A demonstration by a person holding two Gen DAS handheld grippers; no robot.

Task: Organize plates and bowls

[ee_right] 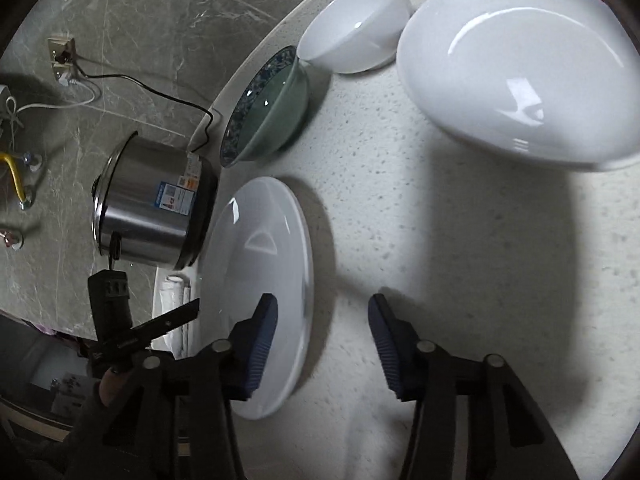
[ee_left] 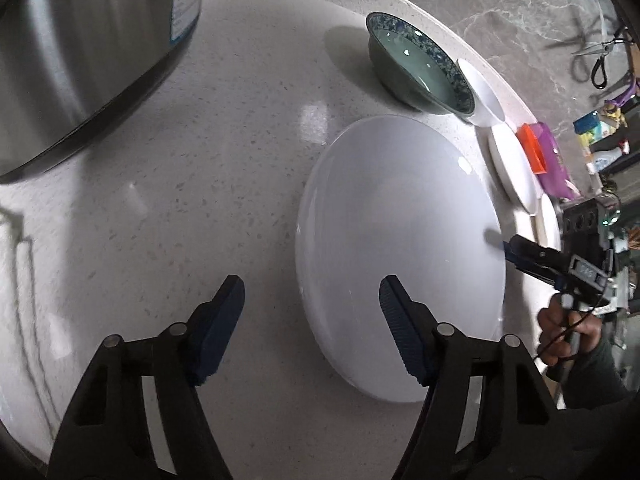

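A large white plate (ee_left: 400, 256) lies on the speckled counter; it also shows in the right wrist view (ee_right: 264, 280). My left gripper (ee_left: 312, 296) is open and empty, its right finger over the plate's near rim. My right gripper (ee_right: 322, 316) is open and empty, its left finger over the plate's edge; it shows at the plate's far side in the left wrist view (ee_left: 516, 248). A green bowl with a blue patterned rim (ee_left: 416, 68) (ee_right: 268, 108) stands behind. A small white bowl (ee_left: 482, 92) (ee_right: 356, 28) is beside it. Another large white plate (ee_right: 520, 64) (ee_left: 512, 168) lies further along.
A steel rice cooker (ee_left: 84, 52) (ee_right: 156, 204) stands at the counter's end with a black cord. Orange and purple items (ee_left: 544, 152) sit beyond the dishes. A folded white cloth (ee_right: 176, 304) lies by the counter edge. The counter's curved edge (ee_left: 460, 36) drops to a marble floor.
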